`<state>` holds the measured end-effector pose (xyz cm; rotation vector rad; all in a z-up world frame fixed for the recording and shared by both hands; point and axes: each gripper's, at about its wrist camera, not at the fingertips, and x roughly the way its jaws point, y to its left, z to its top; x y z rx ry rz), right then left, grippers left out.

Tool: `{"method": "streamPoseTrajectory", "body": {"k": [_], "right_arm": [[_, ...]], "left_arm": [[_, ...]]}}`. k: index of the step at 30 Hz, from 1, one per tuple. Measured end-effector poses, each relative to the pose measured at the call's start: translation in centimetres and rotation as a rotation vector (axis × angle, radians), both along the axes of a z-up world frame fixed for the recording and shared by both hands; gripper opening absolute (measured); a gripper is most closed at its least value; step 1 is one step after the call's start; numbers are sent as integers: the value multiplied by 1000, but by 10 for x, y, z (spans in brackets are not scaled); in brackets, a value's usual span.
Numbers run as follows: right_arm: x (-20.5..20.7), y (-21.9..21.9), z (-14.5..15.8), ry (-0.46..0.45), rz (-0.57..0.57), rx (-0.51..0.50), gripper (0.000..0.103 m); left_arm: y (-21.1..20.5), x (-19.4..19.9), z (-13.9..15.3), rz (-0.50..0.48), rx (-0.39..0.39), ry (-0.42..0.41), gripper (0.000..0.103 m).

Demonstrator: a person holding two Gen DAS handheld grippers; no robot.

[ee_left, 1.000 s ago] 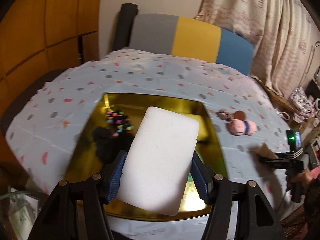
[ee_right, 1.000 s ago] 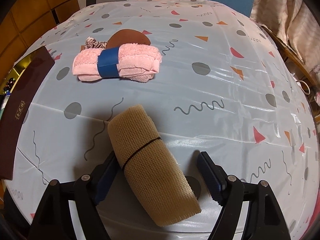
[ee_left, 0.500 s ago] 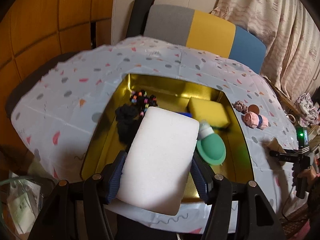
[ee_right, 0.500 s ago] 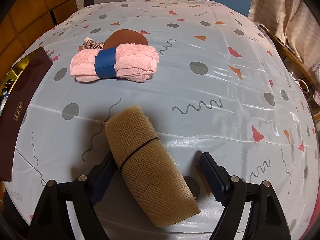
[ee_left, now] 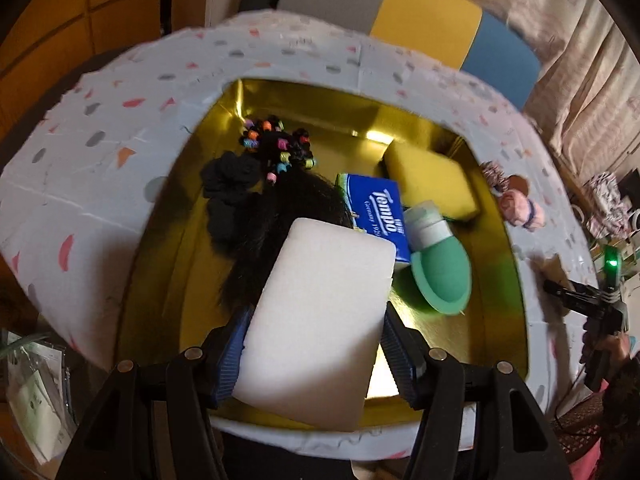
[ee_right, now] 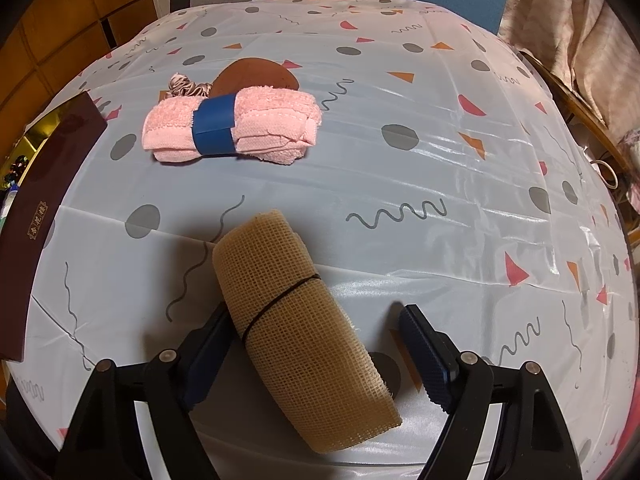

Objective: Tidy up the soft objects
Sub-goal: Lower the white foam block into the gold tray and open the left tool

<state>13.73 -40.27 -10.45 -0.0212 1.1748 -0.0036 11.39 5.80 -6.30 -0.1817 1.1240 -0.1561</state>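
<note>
Left wrist view: a white foam sponge (ee_left: 320,320) is pinched between the blue pads of the left gripper (ee_left: 316,350) and is held above the near end of a gold-lined box (ee_left: 500,300). Inside the box, a blue Tempo tissue pack (ee_left: 376,208) is seen at the centre, with a yellow sponge (ee_left: 432,180) just beside it on the far right and a green silicone bottle with a white cap (ee_left: 438,268) lying against its near edge. To the left, a black scrunchie (ee_left: 230,184) and a cluster of black hair ties with coloured beads (ee_left: 276,148) are laid, and a dark hairy tuft (ee_left: 276,236), possibly a hairpiece though the blur makes that unsure, is spread between them and the sponge.

Over on the right wrist view, the right gripper (ee_right: 316,356) is spread wide over the tabletop (ee_right: 440,140), which is covered by a pale blue patterned cloth. A beige mesh roll (ee_right: 296,320) bound by a thin black band is lying on the cloth between the fingers; it is touched by the left finger, while the right finger (ee_right: 428,360) is kept well apart from it. Farther off, a pink towel roll (ee_right: 236,128) wrapped in blue tape is resting, with a satin scrunchie (ee_right: 188,86) and a brown round pad (ee_right: 256,74) just behind it. A dark maroon box lid (ee_right: 44,208) is seen at the left edge.
</note>
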Motion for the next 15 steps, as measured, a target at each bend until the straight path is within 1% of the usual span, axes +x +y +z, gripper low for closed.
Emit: {"method": "streamPoseTrajectory", "body": {"k": [3, 6, 9, 12, 15], "right_arm": [[0, 0, 0, 0, 0, 1, 83], [0, 0, 0, 0, 2, -1, 83], [0, 0, 0, 0, 2, -1, 83], [0, 0, 0, 0, 3, -1, 83], [1, -1, -1, 0, 4, -1, 83]], "left_arm": [[-4, 21, -14, 19, 22, 47, 63], [-6, 37, -18, 38, 50, 31, 63], [-7, 47, -16, 62, 75, 8, 64], [-9, 45, -9, 73, 111, -16, 66], [-13, 33, -4, 63, 123, -41, 67]]}}
